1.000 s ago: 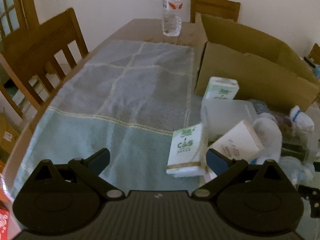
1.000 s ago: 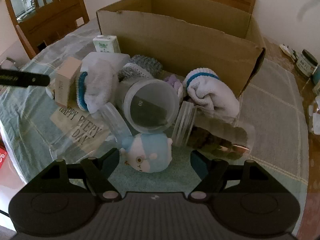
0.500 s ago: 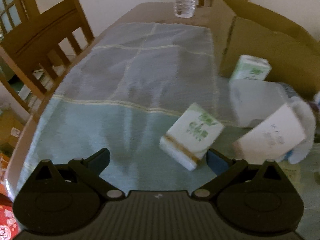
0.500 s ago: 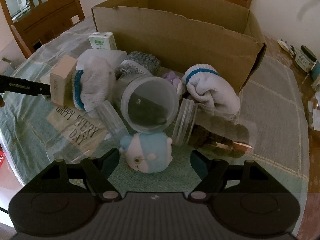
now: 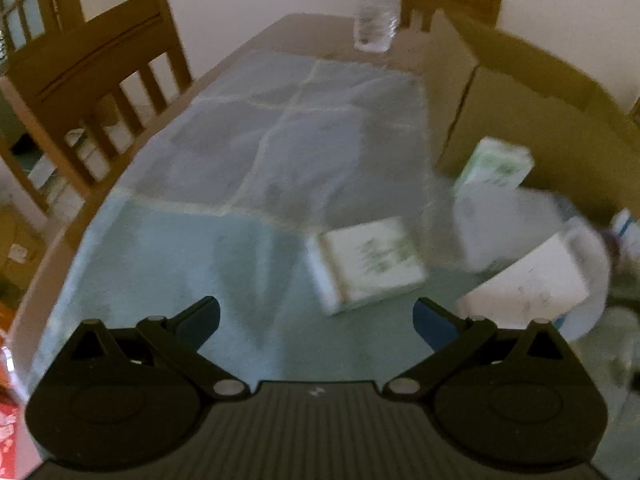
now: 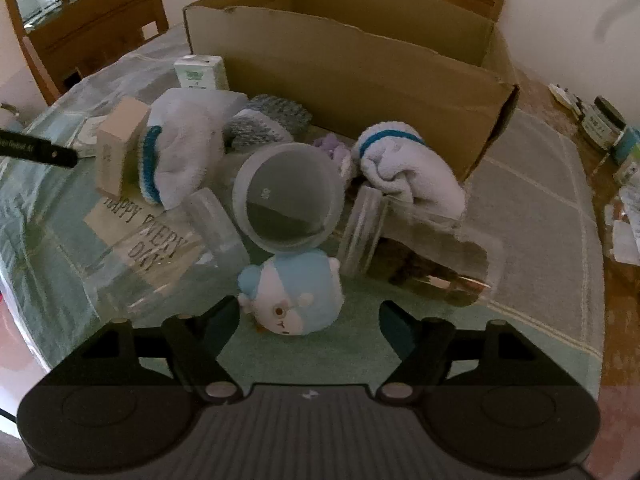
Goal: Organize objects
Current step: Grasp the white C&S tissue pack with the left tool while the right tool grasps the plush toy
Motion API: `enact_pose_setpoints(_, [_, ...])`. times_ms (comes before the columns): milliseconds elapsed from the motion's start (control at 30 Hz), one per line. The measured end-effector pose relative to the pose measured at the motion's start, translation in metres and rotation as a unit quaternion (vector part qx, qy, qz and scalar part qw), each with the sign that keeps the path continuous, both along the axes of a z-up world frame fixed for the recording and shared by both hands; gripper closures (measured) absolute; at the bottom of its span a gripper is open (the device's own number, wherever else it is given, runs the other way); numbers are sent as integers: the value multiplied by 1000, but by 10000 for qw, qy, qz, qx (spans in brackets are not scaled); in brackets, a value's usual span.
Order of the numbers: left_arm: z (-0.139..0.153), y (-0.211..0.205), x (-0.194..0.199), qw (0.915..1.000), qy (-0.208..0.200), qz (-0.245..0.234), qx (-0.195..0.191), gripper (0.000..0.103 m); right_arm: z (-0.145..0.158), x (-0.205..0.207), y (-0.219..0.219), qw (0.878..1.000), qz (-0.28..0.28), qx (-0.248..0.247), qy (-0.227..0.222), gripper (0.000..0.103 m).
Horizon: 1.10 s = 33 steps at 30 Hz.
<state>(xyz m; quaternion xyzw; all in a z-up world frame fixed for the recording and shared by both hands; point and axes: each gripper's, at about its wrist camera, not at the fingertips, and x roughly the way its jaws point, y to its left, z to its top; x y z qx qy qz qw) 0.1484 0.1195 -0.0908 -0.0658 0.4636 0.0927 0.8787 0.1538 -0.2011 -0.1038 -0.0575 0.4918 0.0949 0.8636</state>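
A pile of objects lies in front of an open cardboard box point(image 6: 360, 76). My right gripper point(image 6: 310, 316) is open, with a small blue and white plush point(image 6: 294, 294) just ahead between its fingers, untouched. Behind the plush lie a clear round container point(image 6: 290, 196), a clear jar with dark contents point(image 6: 420, 252), white socks with blue bands point(image 6: 408, 160) and a beige box point(image 6: 118, 144). My left gripper point(image 5: 316, 316) is open and empty above the cloth. A green and white tissue pack point(image 5: 368, 260) lies flat just ahead of it. A second pack point(image 5: 496, 164) stands by the cardboard box point(image 5: 520, 128).
A blue-green checked cloth point(image 5: 240, 160) covers the wooden table. A water bottle point(image 5: 376, 8) stands at the far end. Wooden chairs point(image 5: 92, 80) stand at the left and far sides. Small jars point(image 6: 604, 124) sit at the right table edge. A "HAPPY EVERY DAY" bag point(image 6: 144, 236) lies left of the pile.
The tissue pack in front of my left gripper has tipped from upright to lying flat, and the left view has shifted. My right gripper has moved closer to the plush.
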Motion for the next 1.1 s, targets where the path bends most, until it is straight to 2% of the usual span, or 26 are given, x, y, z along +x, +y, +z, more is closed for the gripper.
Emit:
enact_pose_setpoints(267, [-17, -1, 36, 9985, -57, 537, -101, 1, -3, -2, 3, 10000, -12, -47, 29, 29])
enact_pose_setpoints(667, [-21, -4, 27, 9986, 8, 401, 335, 1, -2, -3, 3, 10000, 35, -36, -38, 29])
enact_pose_setpoints(767, [-20, -8, 30, 9988, -24, 376, 318, 5, -3, 1, 6, 9999, 90, -38, -66, 29])
enact_pose_setpoints(900, [-20, -14, 31, 9992, -52, 269, 282, 17, -6, 4, 9, 9997, 205, -91, -45, 39])
enact_pose_setpoints(1100, [-18, -15, 26, 9996, -85, 147, 242, 34, -3, 2, 10, 9996, 211, -157, -39, 42])
